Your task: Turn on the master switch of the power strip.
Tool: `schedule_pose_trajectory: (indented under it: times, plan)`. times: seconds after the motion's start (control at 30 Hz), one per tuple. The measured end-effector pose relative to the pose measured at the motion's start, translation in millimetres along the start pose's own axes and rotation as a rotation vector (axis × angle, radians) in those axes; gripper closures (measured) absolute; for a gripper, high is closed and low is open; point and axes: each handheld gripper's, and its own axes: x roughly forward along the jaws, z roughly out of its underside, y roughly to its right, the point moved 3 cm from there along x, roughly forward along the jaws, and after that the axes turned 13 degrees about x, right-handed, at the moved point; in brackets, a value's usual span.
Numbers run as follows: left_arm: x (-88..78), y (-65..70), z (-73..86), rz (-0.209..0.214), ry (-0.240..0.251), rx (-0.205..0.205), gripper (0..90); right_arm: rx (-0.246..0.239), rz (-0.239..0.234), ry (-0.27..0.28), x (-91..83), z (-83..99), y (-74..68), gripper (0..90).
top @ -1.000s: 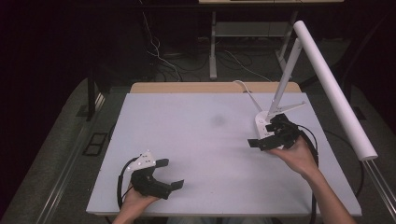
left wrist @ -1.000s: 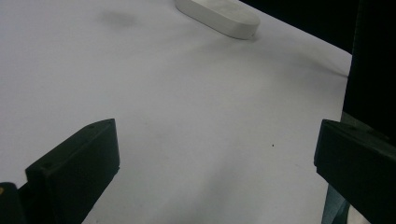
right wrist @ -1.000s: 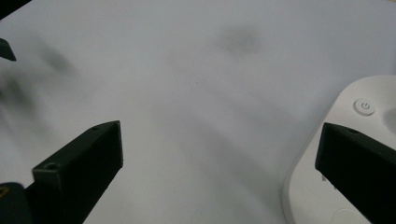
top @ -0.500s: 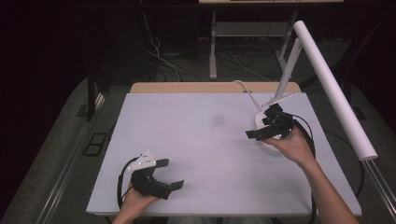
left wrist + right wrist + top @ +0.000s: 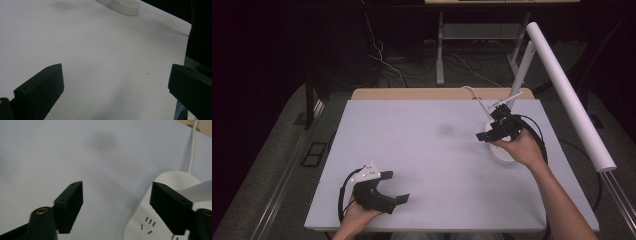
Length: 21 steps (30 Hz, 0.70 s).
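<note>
Across the wide, pale grey table top [image 5: 432,165] almost all the surface lies bare, from the near edge to the strip of light wooden board [image 5: 412,93] along the far edge; only the far right corner is taken. Beyond the right edge a long white tube [image 5: 569,95] slants from far to near, hemming that side. At the right, the flat white oval lamp base [image 5: 502,154] lies on the table, a thin white stem [image 5: 520,75] rising from it and a white cable [image 5: 477,97] curving off its far end. The right hand [image 5: 519,147] rests over this base, forearm coming in from the lower right. Its right gripper [image 5: 488,132] points left over the base's edge; the jaws have just been closing, yet they stand apart with nothing between them, one above bare table, one above the base. Near the front edge the left hand [image 5: 357,212] holds the left gripper [image 5: 398,187] low, jaws spread wide over bare table and pointing right.
</note>
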Motion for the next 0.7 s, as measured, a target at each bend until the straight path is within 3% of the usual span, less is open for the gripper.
schedule_pose_trajectory:
  times: [0.13, 0.17, 0.23, 0.37, 0.7]
  plan:
    - [-0.2, 0.1, -0.2, 0.001, 0.003, 0.001, 0.0, -0.003, 0.012, 0.002, -0.4, -3.9, 0.0, 41.3]
    - [-0.5, 0.1, -0.4, 0.001, 0.003, 0.005, 0.0, -0.015, 0.027, -0.002, -0.4, -6.3, 0.1, 47.5]
    - [-0.5, -0.1, -0.6, 0.0, 0.004, 0.009, 0.0, -0.023, 0.03, 0.004, 0.4, -7.9, -0.1, 50.3]
    - [-0.7, 0.0, -0.5, 0.0, 0.002, 0.007, 0.0, -0.035, 0.074, -0.009, 2.3, -14.6, 0.7, 62.2]
    - [-0.9, 0.9, -0.8, 0.002, -0.006, 0.022, 0.0, -0.031, 0.129, -0.027, 10.0, -25.8, 2.3, 75.7]
